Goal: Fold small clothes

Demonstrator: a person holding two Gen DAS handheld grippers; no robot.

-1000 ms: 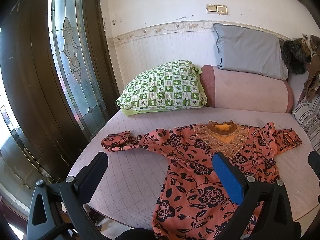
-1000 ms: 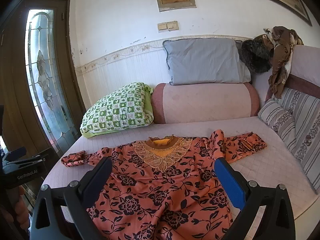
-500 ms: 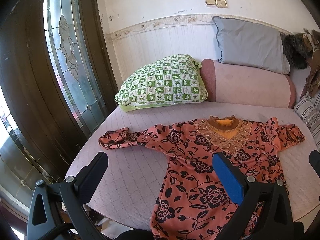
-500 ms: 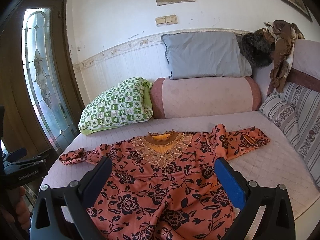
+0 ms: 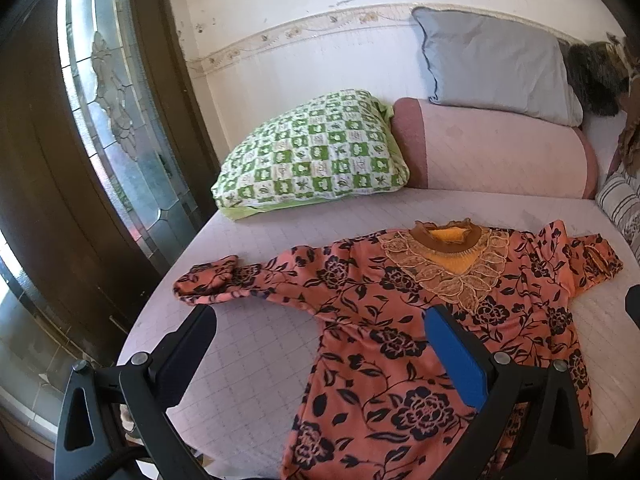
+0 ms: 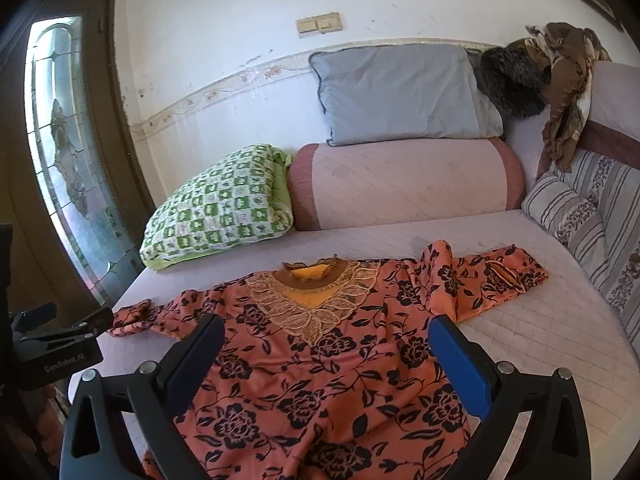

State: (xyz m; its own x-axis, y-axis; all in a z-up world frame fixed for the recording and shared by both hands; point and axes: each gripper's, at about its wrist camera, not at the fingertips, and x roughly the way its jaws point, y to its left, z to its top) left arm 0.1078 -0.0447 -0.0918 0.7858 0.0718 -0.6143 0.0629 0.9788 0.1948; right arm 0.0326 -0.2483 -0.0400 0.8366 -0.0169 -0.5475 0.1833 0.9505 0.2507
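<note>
While the orange flowery dress [image 5: 420, 320] lies flat near the bed's [image 5: 248, 344] front edge, we hold our left gripper [image 5: 320, 344] and right gripper [image 6: 326, 352] wide apart above it.

Floral cloth blouse [image 5: 404, 320]; quilted matt mattress [image 5: 248, 344]; glossy wood door [image 5: 44, 184].

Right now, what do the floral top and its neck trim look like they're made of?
The floral top looks like thin woven fabric with a slight sheen, probably synthetic: it drapes and wrinkles softly. The neck trim looks like gold lace or embroidery, with scalloped openwork edges.
</note>
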